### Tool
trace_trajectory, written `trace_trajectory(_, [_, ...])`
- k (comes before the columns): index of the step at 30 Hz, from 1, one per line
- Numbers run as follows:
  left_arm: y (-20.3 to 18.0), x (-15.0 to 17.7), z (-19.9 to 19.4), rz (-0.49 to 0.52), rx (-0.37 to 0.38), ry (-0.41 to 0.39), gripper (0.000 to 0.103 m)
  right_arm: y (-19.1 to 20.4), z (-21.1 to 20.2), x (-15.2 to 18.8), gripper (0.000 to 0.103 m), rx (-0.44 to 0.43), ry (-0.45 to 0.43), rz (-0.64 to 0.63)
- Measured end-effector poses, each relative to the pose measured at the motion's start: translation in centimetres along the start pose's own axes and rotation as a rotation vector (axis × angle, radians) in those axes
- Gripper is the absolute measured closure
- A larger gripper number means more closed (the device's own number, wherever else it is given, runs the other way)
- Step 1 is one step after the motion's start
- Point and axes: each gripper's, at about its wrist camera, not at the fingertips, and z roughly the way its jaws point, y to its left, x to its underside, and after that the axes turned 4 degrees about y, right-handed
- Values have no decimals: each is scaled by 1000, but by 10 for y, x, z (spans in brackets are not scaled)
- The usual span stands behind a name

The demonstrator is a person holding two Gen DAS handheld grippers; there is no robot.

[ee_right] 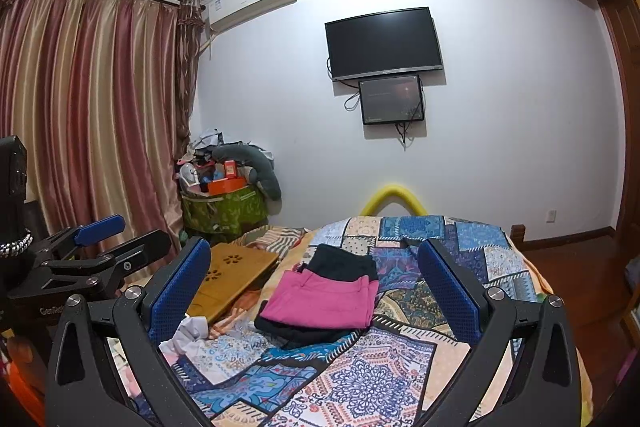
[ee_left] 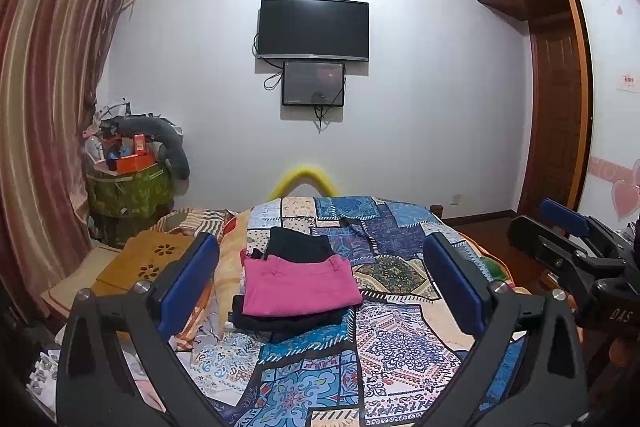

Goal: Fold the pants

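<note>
Pink pants [ee_left: 300, 285] (patchwork blue bedspread [ee_left: 400, 343])

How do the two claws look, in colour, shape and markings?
The left claw and the right claw look alike: a black frame with angular arms, triangular cut-outs and silver round screws. Each finger carries a flat blue pad with a fine dotted texture. White lettering marks the bodies, only partly readable. No sleeves are visible.

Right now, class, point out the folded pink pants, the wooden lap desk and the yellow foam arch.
folded pink pants [ee_left: 298, 287]: left wrist view, middle of top layer.
wooden lap desk [ee_right: 236, 273]: right wrist view, bare top beside cut-outs.
yellow foam arch [ee_right: 393, 195]: right wrist view, top of curve.
</note>
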Motion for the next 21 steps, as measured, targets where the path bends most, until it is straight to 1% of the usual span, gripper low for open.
trace_trajectory(7, [1, -2, 5, -10, 6, 20, 0, 0, 1, 0, 0, 10, 0, 5])
trace_trajectory(15, [3, -2, 5, -9, 11, 23, 0, 1, 3, 3, 0, 14, 6, 11])
trace_trajectory(21, [-1, -1, 9, 10, 5, 28, 0, -2, 7, 6, 0, 16, 18, 19])
